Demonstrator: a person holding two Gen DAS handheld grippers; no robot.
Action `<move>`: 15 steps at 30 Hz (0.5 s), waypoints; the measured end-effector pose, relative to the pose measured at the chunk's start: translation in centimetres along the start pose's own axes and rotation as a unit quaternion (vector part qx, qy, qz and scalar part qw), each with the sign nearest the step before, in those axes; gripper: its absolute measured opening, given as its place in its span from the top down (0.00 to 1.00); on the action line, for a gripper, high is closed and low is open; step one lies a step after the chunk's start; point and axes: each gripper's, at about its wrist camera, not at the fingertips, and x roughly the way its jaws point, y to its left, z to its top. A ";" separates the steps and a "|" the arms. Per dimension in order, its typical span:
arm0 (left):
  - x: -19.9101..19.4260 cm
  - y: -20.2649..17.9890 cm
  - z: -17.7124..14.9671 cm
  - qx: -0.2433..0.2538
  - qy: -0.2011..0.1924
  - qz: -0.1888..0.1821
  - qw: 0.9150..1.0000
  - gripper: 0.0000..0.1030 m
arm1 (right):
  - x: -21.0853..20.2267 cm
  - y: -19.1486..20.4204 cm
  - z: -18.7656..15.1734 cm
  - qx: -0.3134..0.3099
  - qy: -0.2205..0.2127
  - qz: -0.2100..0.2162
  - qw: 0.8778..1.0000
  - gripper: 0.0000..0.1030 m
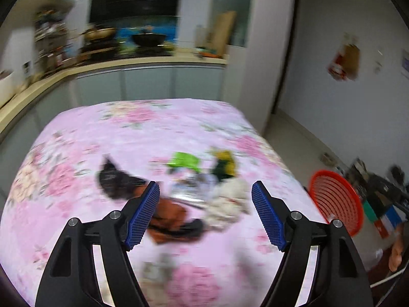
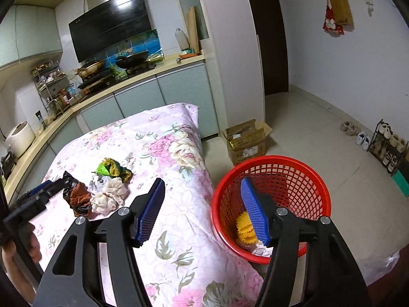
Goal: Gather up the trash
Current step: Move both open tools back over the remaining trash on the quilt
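A heap of trash lies on the pink flowered table (image 1: 102, 133): a brown and black wrapper (image 1: 171, 217), a black bag (image 1: 112, 176), a green packet (image 1: 185, 161), a yellow-green wad (image 1: 225, 165) and crumpled white paper (image 1: 230, 202). My left gripper (image 1: 205, 192) is open and empty just above the heap; the view is blurred. In the right wrist view the heap (image 2: 102, 189) is at the left with the left gripper (image 2: 38, 194) beside it. My right gripper (image 2: 202, 185) is open and empty between the table edge and the red mesh basket (image 2: 271, 204), which holds a yellow piece (image 2: 244, 230).
The basket stands on the floor right of the table and also shows in the left wrist view (image 1: 334, 199). A cardboard box (image 2: 245, 140) sits behind it. Kitchen counter with woks (image 2: 133, 58) runs along the far side. A shoe rack (image 2: 391, 145) is by the right wall.
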 end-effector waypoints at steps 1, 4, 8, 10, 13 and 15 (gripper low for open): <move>-0.1 0.8 0.1 -0.010 0.000 0.005 1.000 0.30 | 0.0 0.1 -0.1 0.000 0.000 0.001 1.000 0.42; 0.0 3.8 0.2 -0.050 0.002 0.021 0.999 0.30 | 0.1 0.2 -0.1 0.001 0.003 0.002 1.000 0.42; 0.7 6.3 -0.1 -0.088 0.013 0.016 0.996 0.30 | 0.5 0.5 -0.3 0.001 0.009 0.003 1.000 0.42; 1.3 6.6 -0.4 -0.096 0.021 0.009 0.995 0.30 | 0.7 0.5 -0.5 0.000 0.013 0.004 1.000 0.42; 2.9 6.4 -0.7 -0.095 0.037 0.000 0.995 0.30 | 0.9 0.6 -0.6 -0.001 0.015 0.004 1.000 0.42; 3.8 6.2 -0.9 -0.095 0.047 -0.001 0.994 0.30 | 1.0 0.5 -0.6 -0.001 0.017 0.004 1.000 0.42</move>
